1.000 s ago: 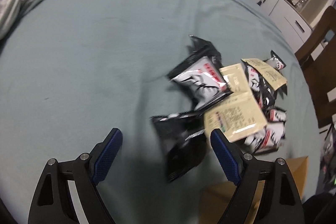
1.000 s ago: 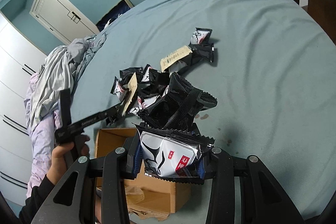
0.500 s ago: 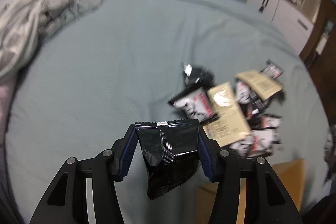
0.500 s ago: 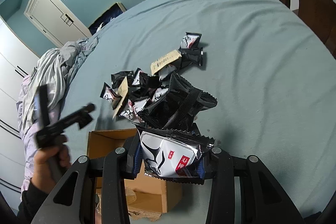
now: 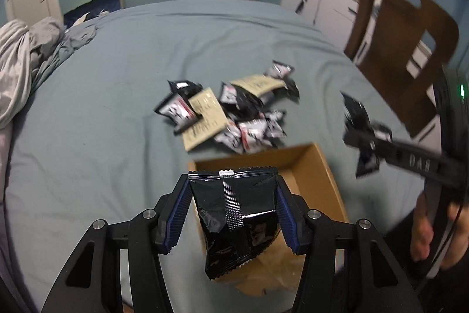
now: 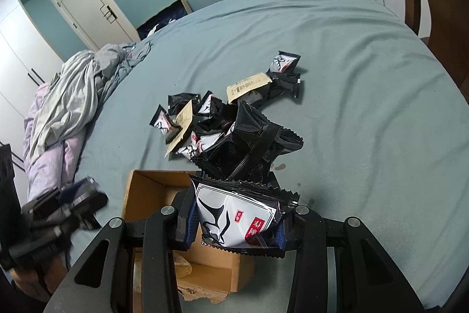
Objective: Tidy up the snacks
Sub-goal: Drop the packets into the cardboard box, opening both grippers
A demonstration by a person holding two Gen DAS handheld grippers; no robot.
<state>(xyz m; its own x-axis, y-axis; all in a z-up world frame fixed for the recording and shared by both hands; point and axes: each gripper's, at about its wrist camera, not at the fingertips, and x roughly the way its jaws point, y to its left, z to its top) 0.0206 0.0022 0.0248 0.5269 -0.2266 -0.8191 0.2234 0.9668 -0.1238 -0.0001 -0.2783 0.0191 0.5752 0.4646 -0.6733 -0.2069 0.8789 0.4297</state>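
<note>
My left gripper (image 5: 233, 213) is shut on a black snack packet (image 5: 234, 222) and holds it above the open cardboard box (image 5: 316, 166). My right gripper (image 6: 237, 225) is shut on a black-and-white snack packet (image 6: 234, 220), with a second black packet (image 6: 249, 148) standing up from it, over the box (image 6: 146, 192). A pile of black-and-white and beige snack packets (image 5: 231, 113) lies on the bed beyond the box; it also shows in the right wrist view (image 6: 222, 110). The right gripper with its packets shows blurred at the right of the left wrist view (image 5: 366, 137).
The grey-blue bed sheet (image 5: 117, 96) spreads all around. Crumpled bedding (image 6: 64, 107) lies at the left. A brown wooden chair (image 5: 401, 49) and white cabinets (image 5: 319, 2) stand at the right. A white door (image 6: 88, 8) is behind.
My left gripper closed on the black packet from the bed, lifted it and carried it back over the box. My right gripper kept hold of its packets and barely moved.
</note>
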